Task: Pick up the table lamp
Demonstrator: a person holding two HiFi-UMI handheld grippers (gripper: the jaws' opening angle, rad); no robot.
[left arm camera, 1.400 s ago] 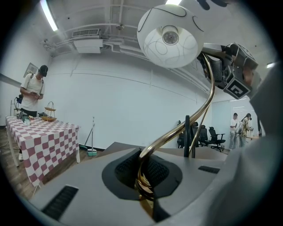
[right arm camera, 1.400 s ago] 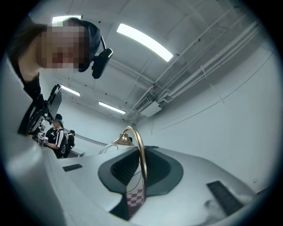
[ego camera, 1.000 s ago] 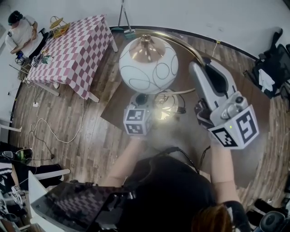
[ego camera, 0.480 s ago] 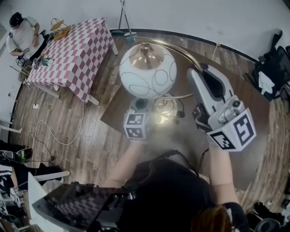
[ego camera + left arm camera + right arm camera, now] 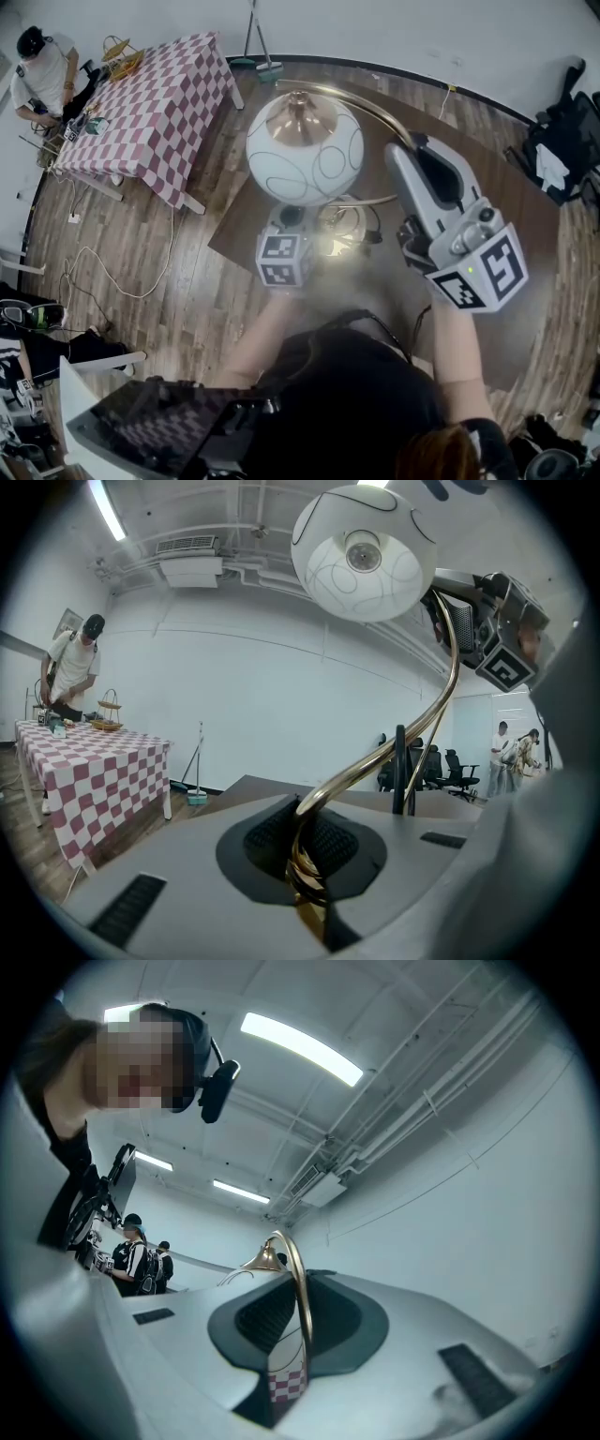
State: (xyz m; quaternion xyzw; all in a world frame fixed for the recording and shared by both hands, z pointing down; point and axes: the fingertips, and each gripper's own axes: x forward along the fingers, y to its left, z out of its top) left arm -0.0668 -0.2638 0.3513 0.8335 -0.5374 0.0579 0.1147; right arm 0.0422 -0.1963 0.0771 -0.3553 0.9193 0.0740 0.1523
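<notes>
The table lamp has a white globe shade (image 5: 305, 150) with a brass cap and a curved brass arm (image 5: 361, 94). The arm arcs from the cap to the right and down. My right gripper (image 5: 413, 146) is shut on the upper arc of the brass arm (image 5: 300, 1321). My left gripper (image 5: 292, 210), below the globe, is shut on the coiled lower stem (image 5: 309, 874) near the shiny base (image 5: 343, 231). In the left gripper view the globe (image 5: 364, 555) hangs overhead and the right gripper (image 5: 489, 635) shows beside it. The base's contact with the brown table (image 5: 525, 234) is hidden.
A red-and-white checked table (image 5: 159, 103) stands at the back left with a person (image 5: 42, 66) at its far end. A broom (image 5: 258, 47) leans at the wall. Cables (image 5: 112, 272) lie on the wood floor, black bags (image 5: 562, 141) at the right, office chairs (image 5: 450, 766) beyond.
</notes>
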